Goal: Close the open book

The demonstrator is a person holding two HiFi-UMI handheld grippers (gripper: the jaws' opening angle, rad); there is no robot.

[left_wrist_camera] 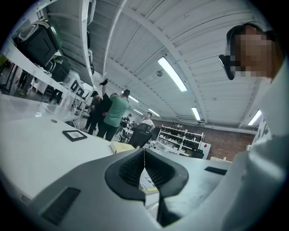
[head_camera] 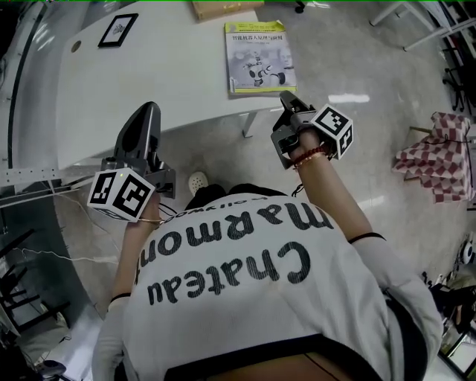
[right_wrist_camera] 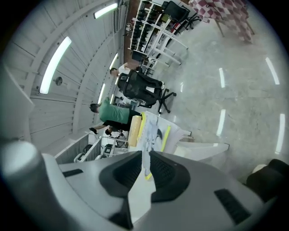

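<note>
The book (head_camera: 256,58) lies flat on the white table (head_camera: 163,82) with its cover up, a robot picture on it and a yellow-green spine edge. It looks closed. My right gripper (head_camera: 287,99) hovers just off the book's near right corner, past the table edge. Its jaws stand almost together with nothing between them, and the book (right_wrist_camera: 152,131) shows beyond the tips (right_wrist_camera: 146,155). My left gripper (head_camera: 148,111) is held over the table's near edge, well left of the book. It (left_wrist_camera: 144,152) is shut and empty.
A black-framed marker card (head_camera: 117,30) lies at the table's far left, and a tan box (head_camera: 223,7) behind the book. A checkered cloth (head_camera: 439,152) hangs at the right over the floor. People (left_wrist_camera: 113,115) and an office chair (right_wrist_camera: 142,88) stand beyond the table.
</note>
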